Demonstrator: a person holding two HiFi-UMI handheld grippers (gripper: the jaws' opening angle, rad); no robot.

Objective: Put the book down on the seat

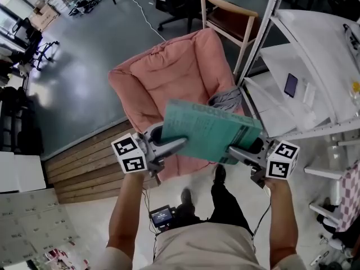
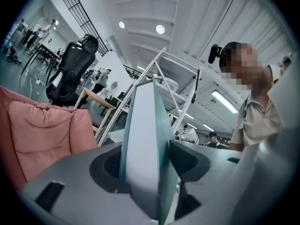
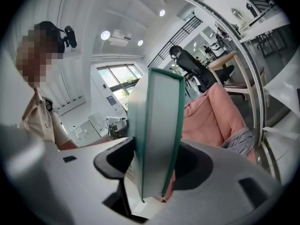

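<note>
Not done yet. Held in the air above the front of the pink armchair (image 1: 163, 77): the teal book (image 1: 211, 131), tilted, and apparently touching neither the cushion nor the armrests, as far as the head view shows.

Pinched at its left end by the left gripper (image 1: 179, 144), with pads against both covers and the page edge facing that gripper's camera. Pinched at the opposite end by the right gripper (image 1: 233, 149), jaws pressed onto the two covers in the same way. Nothing else between either pair of jaws.

Done so far, judging from the pose: book picked up and brought over the armchair. Left to do: lower it onto the seat cushion, let go with both grippers, and draw them away to the sides.

Seat cushion mostly bare beyond the book. Grey cloth (image 1: 228, 99) bunched at the armchair's right side, partly hidden behind the book's far edge. Probably best to land the book toward the middle or left of the cushion, clear of that cloth, so as to lie flat. Soft padding, likely to sag a little under the weight, so a gentle set-down seems enough.

Wooden chair (image 1: 228, 16) just behind the armchair and white shelving (image 1: 304, 66) at the armchair's right, both out of the way of the descent.
</note>
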